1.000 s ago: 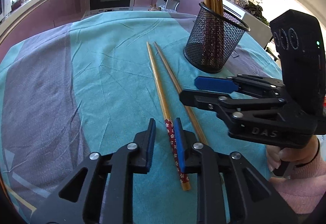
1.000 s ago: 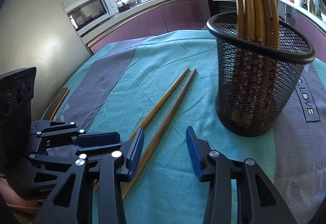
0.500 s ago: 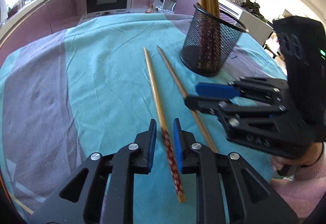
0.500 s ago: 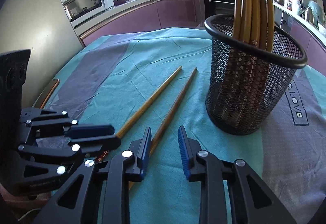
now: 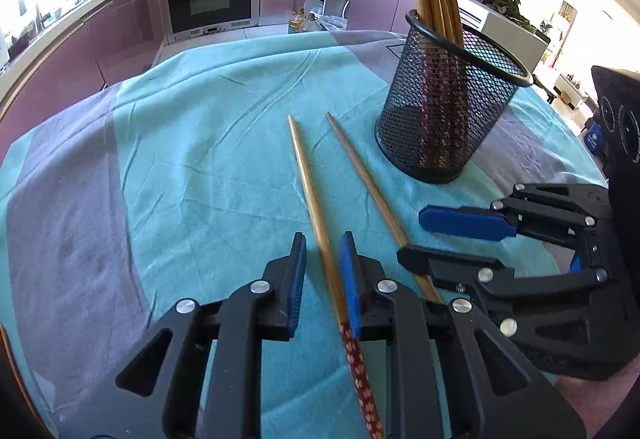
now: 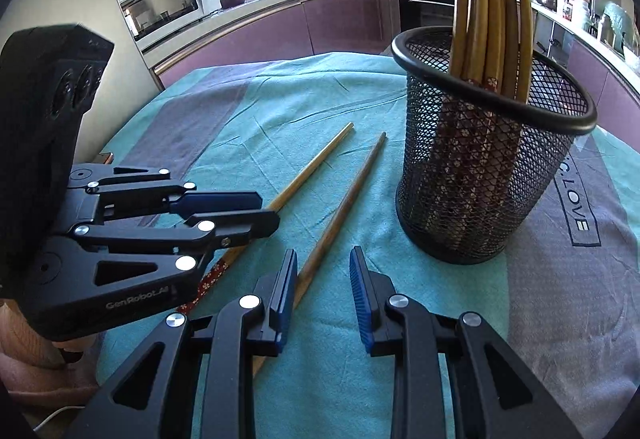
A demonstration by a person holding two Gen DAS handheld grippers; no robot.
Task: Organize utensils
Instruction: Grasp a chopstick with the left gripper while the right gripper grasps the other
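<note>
On teal-grey tablecloth (image 5: 208,167), kitchen behind: left gripper (image 5: 323,271) slightly parted astride chopstick (image 5: 316,207), ungripped; right gripper (image 6: 323,287) parted, empty.

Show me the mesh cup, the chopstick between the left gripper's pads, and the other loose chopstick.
mesh cup (image 5: 448,127), left wrist view, on its mesh wall
left chopstick (image 5: 310,195), left wrist view, on its bare wooden shaft
right chopstick (image 6: 348,195), right wrist view, mid shaft
</note>
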